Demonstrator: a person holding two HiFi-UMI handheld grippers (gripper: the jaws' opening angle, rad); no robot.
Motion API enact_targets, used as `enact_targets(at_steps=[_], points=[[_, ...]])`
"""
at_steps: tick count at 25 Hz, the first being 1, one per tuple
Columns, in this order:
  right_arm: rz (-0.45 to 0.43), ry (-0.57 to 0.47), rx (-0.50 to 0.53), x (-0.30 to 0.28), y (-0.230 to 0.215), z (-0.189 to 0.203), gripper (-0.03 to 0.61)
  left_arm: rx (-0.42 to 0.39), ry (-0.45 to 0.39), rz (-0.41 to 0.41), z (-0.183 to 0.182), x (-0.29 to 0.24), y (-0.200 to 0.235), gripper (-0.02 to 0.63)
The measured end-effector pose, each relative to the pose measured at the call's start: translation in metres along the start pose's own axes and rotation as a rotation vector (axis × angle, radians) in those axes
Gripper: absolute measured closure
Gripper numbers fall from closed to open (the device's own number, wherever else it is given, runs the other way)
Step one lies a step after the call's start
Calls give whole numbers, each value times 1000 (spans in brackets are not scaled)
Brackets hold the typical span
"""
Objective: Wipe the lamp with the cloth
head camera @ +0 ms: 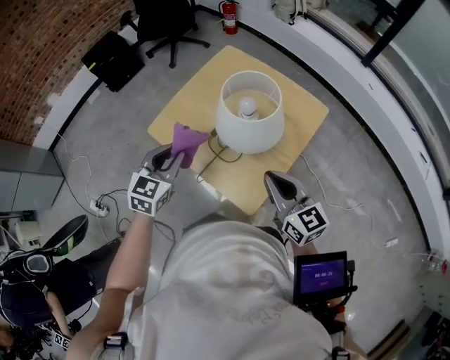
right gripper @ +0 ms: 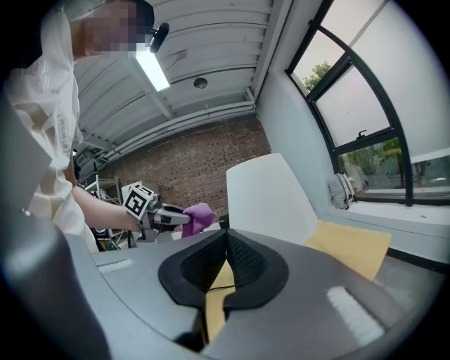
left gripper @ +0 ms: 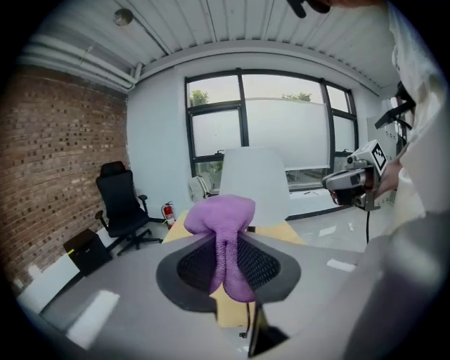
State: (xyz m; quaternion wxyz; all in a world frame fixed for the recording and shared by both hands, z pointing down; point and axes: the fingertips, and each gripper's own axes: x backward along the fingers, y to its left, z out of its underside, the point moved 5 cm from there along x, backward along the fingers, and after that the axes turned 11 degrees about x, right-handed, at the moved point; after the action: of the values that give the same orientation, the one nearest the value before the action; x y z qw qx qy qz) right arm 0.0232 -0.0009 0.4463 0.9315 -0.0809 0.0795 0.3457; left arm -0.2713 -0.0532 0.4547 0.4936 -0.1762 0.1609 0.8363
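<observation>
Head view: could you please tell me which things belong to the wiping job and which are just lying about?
Job: lamp, purple cloth, left gripper clamped on it.
Lying about: office chair, fire extinguisher, power strip.

A square table (head camera: 299, 112) of pale wood stands on a grey floor (head camera: 351, 190). The white-shaded lamp (head camera: 249, 116) stands upright near the table's middle. Its dark cord (head camera: 211, 160) loops on the wood just beside the base and runs toward the near edge. On the floor beyond the table are a black office chair (head camera: 165, 21), a black case (head camera: 112, 60) and a red fire extinguisher (head camera: 230, 15). A white power strip (head camera: 98, 206) lies to the left among cables.
</observation>
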Motion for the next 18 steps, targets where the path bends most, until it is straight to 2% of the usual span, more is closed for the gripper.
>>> enact_targets(at_steps=[5, 6, 9, 13, 18], points=[[106, 46, -3, 11, 31, 18, 565, -61, 30, 242, 55, -25, -54, 537], [109, 45, -2, 10, 34, 21, 565, -69, 39, 268, 65, -30, -62, 537], [89, 26, -3, 1, 27, 18, 565, -104, 77, 299, 78, -52, -80, 537], [116, 29, -9, 17, 14, 14, 565, -156, 166, 364, 104, -82, -117, 537], [134, 34, -15, 37, -4, 18, 565, -172, 267, 362, 129, -119, -146, 535]])
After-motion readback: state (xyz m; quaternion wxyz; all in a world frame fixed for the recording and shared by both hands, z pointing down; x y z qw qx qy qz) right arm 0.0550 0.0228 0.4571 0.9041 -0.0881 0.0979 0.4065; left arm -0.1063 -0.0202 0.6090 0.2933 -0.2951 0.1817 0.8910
